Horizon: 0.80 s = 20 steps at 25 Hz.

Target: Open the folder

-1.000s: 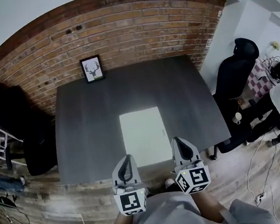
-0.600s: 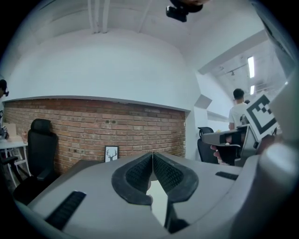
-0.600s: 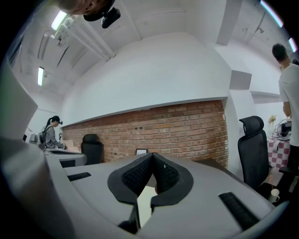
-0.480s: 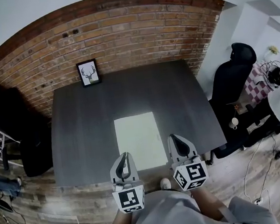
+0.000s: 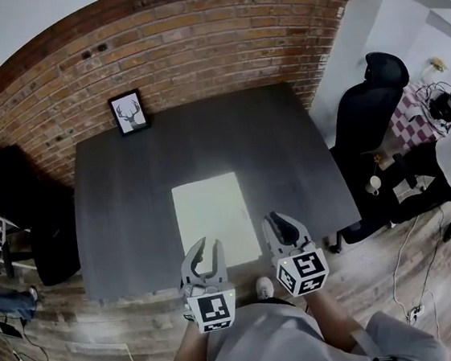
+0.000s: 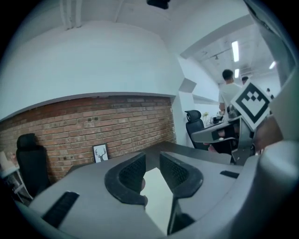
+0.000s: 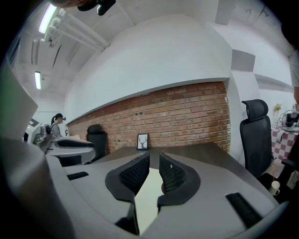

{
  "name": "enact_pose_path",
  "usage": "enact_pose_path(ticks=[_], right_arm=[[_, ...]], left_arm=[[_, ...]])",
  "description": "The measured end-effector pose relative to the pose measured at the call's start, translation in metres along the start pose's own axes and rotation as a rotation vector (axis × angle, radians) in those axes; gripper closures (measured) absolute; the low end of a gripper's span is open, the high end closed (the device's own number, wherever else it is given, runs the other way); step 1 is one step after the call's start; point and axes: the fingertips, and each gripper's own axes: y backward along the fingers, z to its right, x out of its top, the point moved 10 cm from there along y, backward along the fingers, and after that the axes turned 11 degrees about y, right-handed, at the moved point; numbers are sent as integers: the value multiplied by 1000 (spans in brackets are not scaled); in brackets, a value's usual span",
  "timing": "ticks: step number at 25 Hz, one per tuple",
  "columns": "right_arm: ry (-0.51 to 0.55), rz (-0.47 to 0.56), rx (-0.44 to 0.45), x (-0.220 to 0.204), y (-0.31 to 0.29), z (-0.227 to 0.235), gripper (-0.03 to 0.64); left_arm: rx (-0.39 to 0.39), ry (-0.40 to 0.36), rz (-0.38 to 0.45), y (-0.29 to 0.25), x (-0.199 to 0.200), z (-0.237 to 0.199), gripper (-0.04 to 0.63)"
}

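Left claw jaws are opening as I speak, and nothing sits between them. In the left gripper view the gap shows only a pale strip of the folder beyond. Right claw has its jaws a narrow gap apart and grips nothing. Through them I get another sliver of folder.

From the head view the folder lies flat and closed on the desk. It is close to the near edge, about midway along it. My left claw hangs over the folder's near left corner and my right claw sits just off its near right corner. Whether either one touches it, I cannot tell.

Both gripper views hide most of the folder behind my own jaws, and its near edge is cut off completely. No view shows me which side of it opens.

A framed deer picture leans on the brick wall at the far left corner of the desk. Only the head view shows 1 black chair beside the desk's right edge and another dark chair off its left edge together. Only the left gripper view catches a person standing in the far room.
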Motion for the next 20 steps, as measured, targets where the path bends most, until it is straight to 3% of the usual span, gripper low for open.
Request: enact_pose_path(ticks=[7, 14, 20], right_arm=[[22, -129, 12, -50, -10, 12, 571], [5, -239, 81, -92, -22, 10, 559], [-8, -328, 135, -122, -27, 10, 551]], left_arm=[[-121, -227, -117, -27, -26, 29, 479], [-210, -297, -215, -45, -48, 46, 456], [-280, -420, -311, -50, -72, 62, 422]])
